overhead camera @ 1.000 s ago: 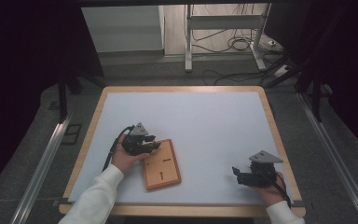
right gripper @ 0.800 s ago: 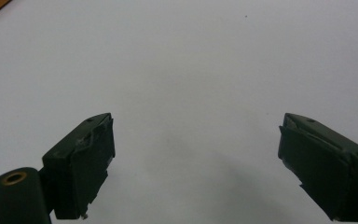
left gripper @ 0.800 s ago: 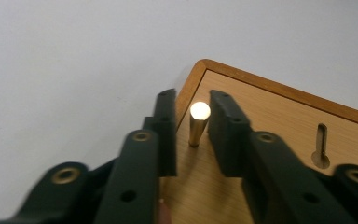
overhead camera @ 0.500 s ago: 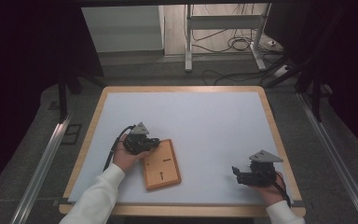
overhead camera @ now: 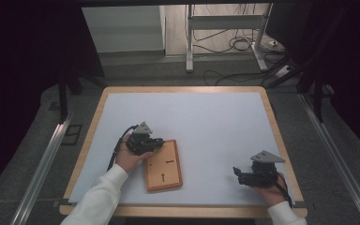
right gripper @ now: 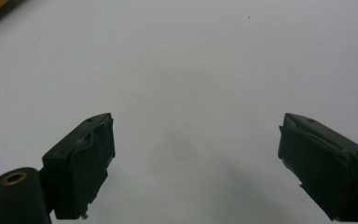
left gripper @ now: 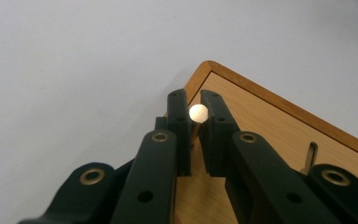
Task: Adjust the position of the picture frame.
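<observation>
A wooden board [overhead camera: 163, 165] with two dark slots lies on the white table mat, left of centre; its corner shows in the left gripper view [left gripper: 270, 116]. My left gripper [overhead camera: 156, 143] sits at the board's upper left corner. In the left gripper view the gripper [left gripper: 195, 113] is shut on a small pale wooden peg [left gripper: 197, 113], whose rounded end shows between the jaws. A dark slot [left gripper: 311, 154] in the board lies to the right of the jaws. My right gripper [overhead camera: 237, 173] rests at the front right of the mat, jaws wide apart [right gripper: 196, 154] over bare mat.
The white mat [overhead camera: 206, 122] covers a table with a wooden rim [overhead camera: 183, 89]. Metal rails [overhead camera: 47, 159] run along both sides of the table. Cables [overhead camera: 234, 44] and a metal stand lie on the floor beyond the far edge.
The left gripper has shifted slightly at the board's corner. The right gripper stays in about the same place.
</observation>
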Motion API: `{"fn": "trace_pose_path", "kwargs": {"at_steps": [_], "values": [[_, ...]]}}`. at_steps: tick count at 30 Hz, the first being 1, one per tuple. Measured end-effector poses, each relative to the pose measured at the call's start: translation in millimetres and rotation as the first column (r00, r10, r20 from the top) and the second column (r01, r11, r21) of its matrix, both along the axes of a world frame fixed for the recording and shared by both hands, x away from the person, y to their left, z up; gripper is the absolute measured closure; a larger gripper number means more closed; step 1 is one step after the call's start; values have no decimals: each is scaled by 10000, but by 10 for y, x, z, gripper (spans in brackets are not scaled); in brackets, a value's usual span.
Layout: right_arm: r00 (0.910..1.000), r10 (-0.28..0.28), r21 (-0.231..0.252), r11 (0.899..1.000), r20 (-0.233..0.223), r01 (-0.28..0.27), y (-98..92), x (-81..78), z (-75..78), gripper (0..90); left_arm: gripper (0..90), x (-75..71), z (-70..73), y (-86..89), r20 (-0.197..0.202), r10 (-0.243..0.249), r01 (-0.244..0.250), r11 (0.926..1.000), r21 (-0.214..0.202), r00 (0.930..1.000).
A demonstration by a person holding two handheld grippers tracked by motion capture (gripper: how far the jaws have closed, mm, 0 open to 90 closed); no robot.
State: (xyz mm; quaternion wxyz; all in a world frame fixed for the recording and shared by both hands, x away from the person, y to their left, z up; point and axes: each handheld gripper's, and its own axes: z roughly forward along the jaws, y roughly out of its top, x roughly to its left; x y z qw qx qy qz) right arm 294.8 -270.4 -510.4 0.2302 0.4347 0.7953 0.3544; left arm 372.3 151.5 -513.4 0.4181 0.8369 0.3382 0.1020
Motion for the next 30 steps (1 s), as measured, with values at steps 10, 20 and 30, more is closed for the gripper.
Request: {"fn": "trace_pose_path", "kwargs": {"at_steps": [10,20,30], "values": [[10000,-5,59,10000,-57,6,-4,13,-8,111,832,105,71,-205,9,-90,89,9993,352,10000],[10000,-6,58,10000,-67,6,-2,14,-11,111,833,273,62,-555,-213,-407,414,9986,333,9989],[9999,53,14,10000,-101,-52,5,12,-22,111,832,352,-29,-679,-270,-477,483,9986,221,9985]]}}
